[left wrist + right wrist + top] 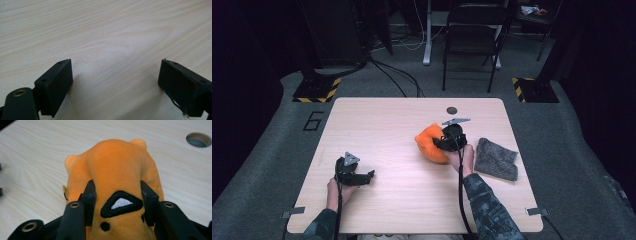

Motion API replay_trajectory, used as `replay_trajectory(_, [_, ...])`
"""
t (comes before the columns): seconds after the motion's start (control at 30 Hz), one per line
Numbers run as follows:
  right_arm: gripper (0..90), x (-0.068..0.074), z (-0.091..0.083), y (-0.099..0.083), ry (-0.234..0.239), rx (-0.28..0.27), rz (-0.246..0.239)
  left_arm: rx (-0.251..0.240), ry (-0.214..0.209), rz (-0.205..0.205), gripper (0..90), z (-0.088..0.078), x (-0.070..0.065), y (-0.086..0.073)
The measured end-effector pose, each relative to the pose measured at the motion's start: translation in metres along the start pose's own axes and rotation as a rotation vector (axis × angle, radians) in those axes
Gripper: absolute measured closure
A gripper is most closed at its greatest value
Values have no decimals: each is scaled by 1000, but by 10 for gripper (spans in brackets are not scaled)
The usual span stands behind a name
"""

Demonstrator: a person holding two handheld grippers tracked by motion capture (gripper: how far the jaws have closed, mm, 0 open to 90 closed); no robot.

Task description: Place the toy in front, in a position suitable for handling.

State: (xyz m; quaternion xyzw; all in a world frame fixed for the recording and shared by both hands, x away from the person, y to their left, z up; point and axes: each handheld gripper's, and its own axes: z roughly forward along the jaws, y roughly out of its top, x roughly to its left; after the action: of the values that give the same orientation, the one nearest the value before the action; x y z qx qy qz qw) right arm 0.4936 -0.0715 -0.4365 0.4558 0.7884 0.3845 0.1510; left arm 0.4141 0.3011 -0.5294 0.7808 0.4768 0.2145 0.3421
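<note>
Right gripper (117, 202) pinched tight on orange plush toy (117, 165), jaws pressed into its sides; left gripper (115, 82) spread wide over bare table (105, 30), nothing held

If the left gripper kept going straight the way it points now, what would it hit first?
Probably the bare wooden table. The left gripper is open with nothing between its jaws, and its own view shows tabletop ahead. In the high view it points toward the orange plush toy, but that lies well off.
</note>
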Motion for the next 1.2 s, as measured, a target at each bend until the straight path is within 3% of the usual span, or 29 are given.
replay_trajectory(0.23, [576,1,-24,10,74,-34,-112,0,0,0,121,0,0,0])
replay_trajectory(0.4, [575,-6,-29,11,122,-19,-169,0,-1,1,121,0,0,0])
replay_trajectory(0.57, [575,-10,-30,10,177,-8,-265,1,-3,2,121,0,0,0])
replay_trajectory(0.7, [573,-15,-28,7,237,-4,-346,1,-2,3,121,0,0,0])
replay_trajectory(0.93, [557,-28,-26,0,303,-14,-422,-3,0,3,121,1,0,0])
replay_trajectory(1.0, [553,-30,-23,-2,314,-14,-448,-1,-1,3,121,1,0,0])
replay_trajectory(1.1, [541,-31,-12,-7,314,37,-485,1,-2,4,121,0,1,1])
replay_trajectory(1.2, [512,-31,-1,-13,298,75,-490,-8,3,2,121,1,0,0])
